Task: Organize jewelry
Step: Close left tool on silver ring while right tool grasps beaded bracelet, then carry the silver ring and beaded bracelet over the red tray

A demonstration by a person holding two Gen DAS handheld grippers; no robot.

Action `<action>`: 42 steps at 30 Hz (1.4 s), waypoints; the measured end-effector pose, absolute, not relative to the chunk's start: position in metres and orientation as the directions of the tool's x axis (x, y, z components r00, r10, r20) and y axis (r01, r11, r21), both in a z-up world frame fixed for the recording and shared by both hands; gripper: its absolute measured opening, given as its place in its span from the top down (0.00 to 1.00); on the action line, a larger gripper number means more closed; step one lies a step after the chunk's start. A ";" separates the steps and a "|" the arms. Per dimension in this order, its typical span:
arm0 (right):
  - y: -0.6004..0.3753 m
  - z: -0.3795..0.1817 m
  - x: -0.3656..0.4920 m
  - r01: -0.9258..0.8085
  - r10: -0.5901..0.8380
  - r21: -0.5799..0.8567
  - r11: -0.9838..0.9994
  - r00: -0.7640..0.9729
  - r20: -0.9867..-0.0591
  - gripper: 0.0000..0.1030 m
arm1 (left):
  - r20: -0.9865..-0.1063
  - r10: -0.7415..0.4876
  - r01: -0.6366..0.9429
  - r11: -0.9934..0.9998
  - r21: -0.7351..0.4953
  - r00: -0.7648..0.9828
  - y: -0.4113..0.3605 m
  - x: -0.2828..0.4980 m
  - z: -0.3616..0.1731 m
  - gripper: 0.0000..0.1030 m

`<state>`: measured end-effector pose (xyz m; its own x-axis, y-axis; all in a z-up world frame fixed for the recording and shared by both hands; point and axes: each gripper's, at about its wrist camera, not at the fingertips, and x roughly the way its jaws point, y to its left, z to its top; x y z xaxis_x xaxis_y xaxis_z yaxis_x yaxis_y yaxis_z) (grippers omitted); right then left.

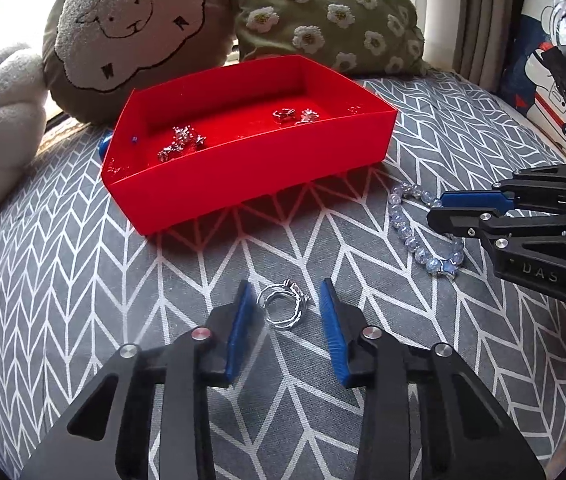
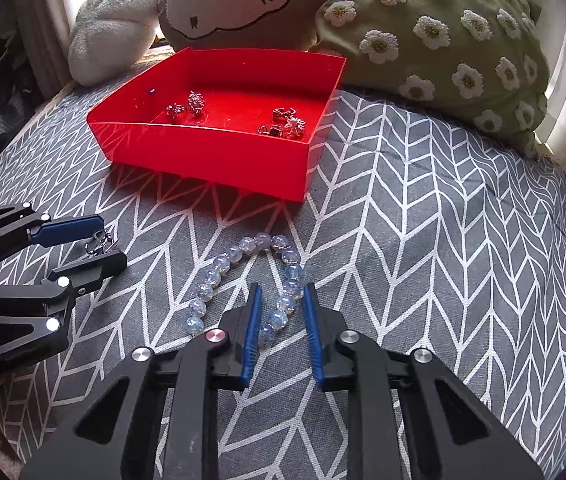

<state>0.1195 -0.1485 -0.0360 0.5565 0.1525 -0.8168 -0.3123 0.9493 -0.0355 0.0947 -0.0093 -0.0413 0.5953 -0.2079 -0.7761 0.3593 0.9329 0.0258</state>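
Both pairs of jaws stand apart, each with a piece of jewelry between its blue pads. The left gripper [image 1: 286,281] points down at a silver ring [image 1: 283,306] lying on the grey chevron cover [image 1: 83,260]. The ring sits closer to the left pad and may just touch it, though the fisheye view makes that hard to judge. A clear gap shows on the other side, so it is not clamped.

The right gripper [image 2: 284,285] straddles one strand of a pale blue bead bracelet [image 2: 219,268]. The bracelet lies in a bent loop on the cover, its bend toward the tray [image 1: 243,172]. A few beads run between the pads with cloth showing on either side, so nothing is pinched there either.

That red tray rests on the cover just beyond both grippers, with ring and bracelet outside it near its front wall. Inside lie several small silver pieces [image 1: 181,142], some in a cluster at its left and others to the right. Behind the tray lean a sheep pillow [image 1: 123,20] and a green flower pillow [image 1: 323,8].
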 end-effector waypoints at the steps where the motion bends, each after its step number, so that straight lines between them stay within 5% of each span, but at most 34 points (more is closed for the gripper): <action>1: -0.148 -0.036 0.119 -0.310 0.145 -0.044 0.950 0.559 -0.816 0.89 | -0.776 -0.213 0.365 0.931 0.024 0.594 -0.010 0.095 -0.041 0.76; 42: -0.140 0.042 0.080 -0.339 0.213 -0.060 0.939 0.709 -0.673 0.91 | -0.723 -0.230 0.340 0.940 0.007 0.651 0.010 0.086 0.016 0.76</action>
